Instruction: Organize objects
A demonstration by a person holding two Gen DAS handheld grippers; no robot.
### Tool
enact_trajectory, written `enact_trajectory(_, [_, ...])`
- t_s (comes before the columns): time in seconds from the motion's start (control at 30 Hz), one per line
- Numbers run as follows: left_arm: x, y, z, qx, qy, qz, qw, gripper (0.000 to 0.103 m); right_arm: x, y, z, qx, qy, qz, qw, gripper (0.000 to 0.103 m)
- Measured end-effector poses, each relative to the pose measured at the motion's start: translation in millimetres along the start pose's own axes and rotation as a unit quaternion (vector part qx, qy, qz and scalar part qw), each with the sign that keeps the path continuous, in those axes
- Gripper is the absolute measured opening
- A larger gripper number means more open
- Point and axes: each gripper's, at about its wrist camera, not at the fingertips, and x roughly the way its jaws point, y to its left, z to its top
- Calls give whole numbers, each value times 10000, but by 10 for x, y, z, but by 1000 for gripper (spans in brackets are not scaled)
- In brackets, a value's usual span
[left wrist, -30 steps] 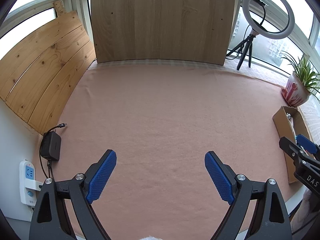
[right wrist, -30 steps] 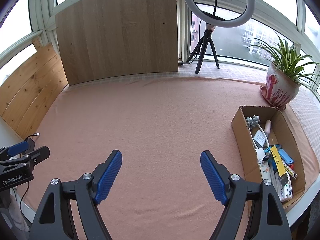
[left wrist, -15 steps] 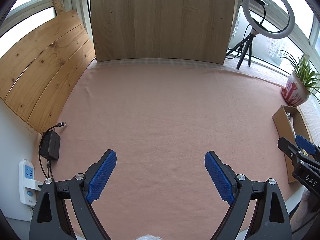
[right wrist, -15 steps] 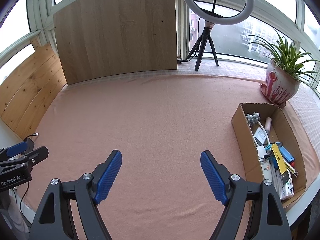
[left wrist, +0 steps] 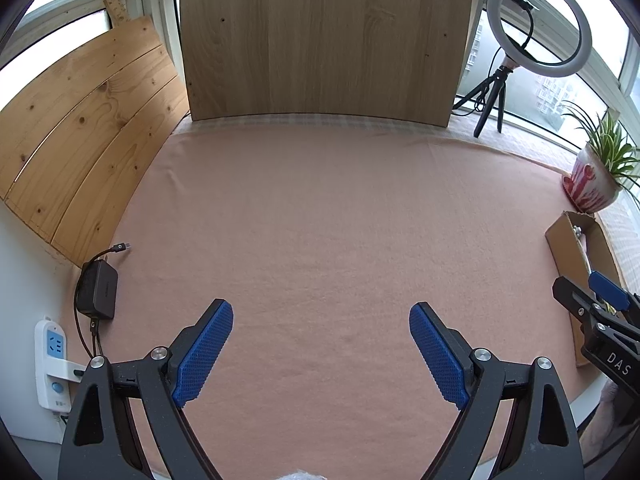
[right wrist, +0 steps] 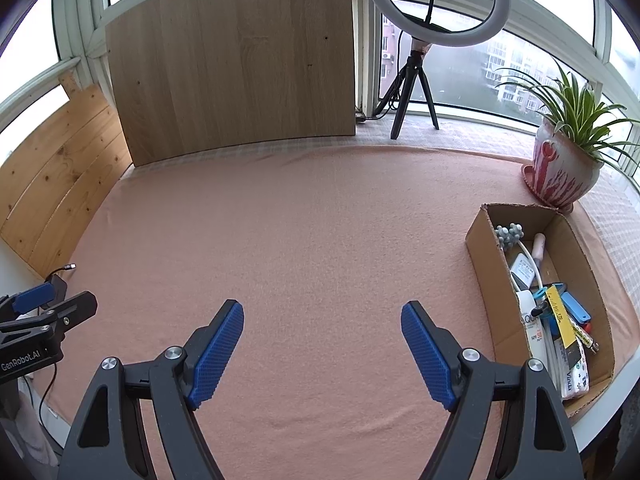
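Observation:
An open cardboard box lies at the right end of the pink-cloth table and holds several small items: a grey massage ball, a white charger, a sunscreen tube, a tissue pack, blue and yellow pieces. In the left wrist view the same cardboard box shows at the far right. My right gripper hangs open over bare cloth, left of the box, nothing between its blue pads. Over the cloth too, my left gripper stands open and empty. Each gripper's tip shows at the edge of the other's view.
A wooden board leans at the back, pine planks at the left. A ring light on a tripod and a potted plant stand at the back right. A black power adapter and a white power strip sit at the left edge.

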Motion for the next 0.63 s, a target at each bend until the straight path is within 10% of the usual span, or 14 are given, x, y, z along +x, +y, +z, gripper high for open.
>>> enact_trajectory(0.63, [101, 25, 19, 33, -3, 11, 10000, 93, 95, 4, 13, 18, 106, -1, 9999, 78])
